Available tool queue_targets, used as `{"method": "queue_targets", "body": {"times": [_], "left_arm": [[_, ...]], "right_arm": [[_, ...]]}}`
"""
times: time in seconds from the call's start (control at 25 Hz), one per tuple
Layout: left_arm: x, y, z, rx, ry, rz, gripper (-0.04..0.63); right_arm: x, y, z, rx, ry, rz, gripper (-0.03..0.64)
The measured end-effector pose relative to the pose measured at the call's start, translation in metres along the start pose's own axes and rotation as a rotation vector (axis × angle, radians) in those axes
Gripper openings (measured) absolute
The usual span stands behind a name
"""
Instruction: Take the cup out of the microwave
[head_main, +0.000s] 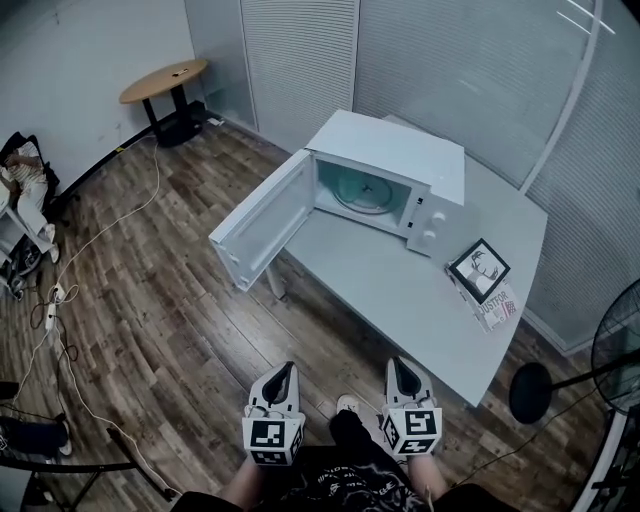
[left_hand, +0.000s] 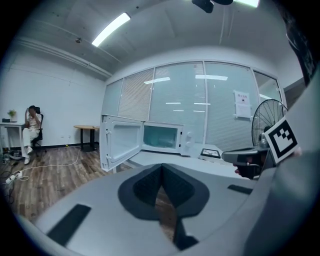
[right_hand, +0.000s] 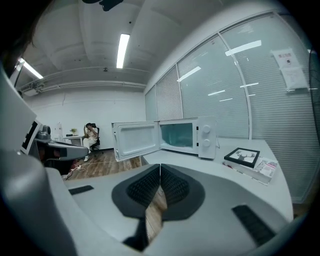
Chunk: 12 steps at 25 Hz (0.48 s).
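A white microwave (head_main: 390, 165) (left_hand: 160, 137) (right_hand: 185, 135) stands on the grey table (head_main: 400, 300) with its door (head_main: 265, 220) swung wide to the left. Its lit cavity shows only a glass turntable (head_main: 365, 190); I see no cup in any view. My left gripper (head_main: 287, 368) (left_hand: 161, 167) and right gripper (head_main: 398, 365) (right_hand: 160, 167) are side by side close to the person's body, short of the table's near edge, pointing toward the microwave. Both are shut with nothing between their pads.
A framed picture (head_main: 480, 270) lies on a book (head_main: 497, 305) at the table's right end. A standing fan (head_main: 620, 345) is at the far right. Cables (head_main: 60, 300) trail over the wooden floor; a round wooden table (head_main: 165, 80) stands far left. A person (left_hand: 31, 125) sits there.
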<state>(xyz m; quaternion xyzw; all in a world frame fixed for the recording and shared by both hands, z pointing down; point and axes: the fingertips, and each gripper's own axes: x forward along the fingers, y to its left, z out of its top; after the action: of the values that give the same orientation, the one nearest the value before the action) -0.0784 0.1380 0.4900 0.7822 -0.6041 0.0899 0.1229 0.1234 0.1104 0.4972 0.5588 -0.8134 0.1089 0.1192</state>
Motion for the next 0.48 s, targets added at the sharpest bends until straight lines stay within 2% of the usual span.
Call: {"method": "queue_targets", "body": {"times": [0.48], "left_arm": [[0.064, -0.015, 0.02, -0.008, 0.013, 0.044, 0.006]], "right_arm": [[0.056, -0.045, 0.015, -0.006, 0.004, 0.067, 0.005]]}}
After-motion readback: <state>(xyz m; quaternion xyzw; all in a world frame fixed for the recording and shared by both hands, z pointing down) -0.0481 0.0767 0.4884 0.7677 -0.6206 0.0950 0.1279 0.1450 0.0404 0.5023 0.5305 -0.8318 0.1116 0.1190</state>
